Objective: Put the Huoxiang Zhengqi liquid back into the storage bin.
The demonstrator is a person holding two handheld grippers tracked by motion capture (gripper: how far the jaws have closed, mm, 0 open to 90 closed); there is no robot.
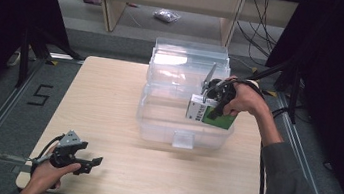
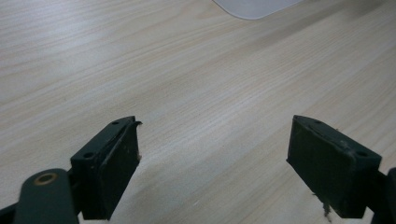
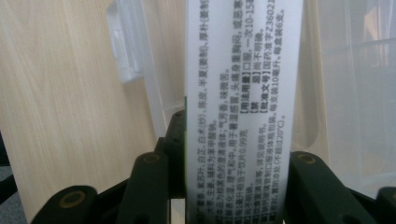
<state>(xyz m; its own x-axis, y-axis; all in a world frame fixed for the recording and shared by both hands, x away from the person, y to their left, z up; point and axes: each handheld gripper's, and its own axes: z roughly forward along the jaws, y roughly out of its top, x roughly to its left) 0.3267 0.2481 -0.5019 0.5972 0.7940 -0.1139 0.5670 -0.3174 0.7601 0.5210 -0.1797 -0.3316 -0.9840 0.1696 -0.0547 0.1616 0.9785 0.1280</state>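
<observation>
A white and green medicine box [image 1: 208, 113] hangs over the right side of the clear plastic bin [image 1: 156, 125], with my right gripper [image 1: 215, 107] shut on it. In the right gripper view the box [image 3: 240, 93] stands between the jaws, its white face covered in small printed text, and the bin's wall [image 3: 135, 56] lies behind it. My left gripper [image 1: 90, 163] rests low over the table's front left, held by a hand. Its jaws stand wide apart in the left gripper view [image 2: 212, 154], with bare wood between them.
The bin's clear lid [image 1: 190, 59] stands open behind it at the table's far side. A light wooden table [image 1: 109, 99] has free room left of the bin and along the front. Cables [image 1: 261, 189] trail down the right. Dark curtains flank both sides.
</observation>
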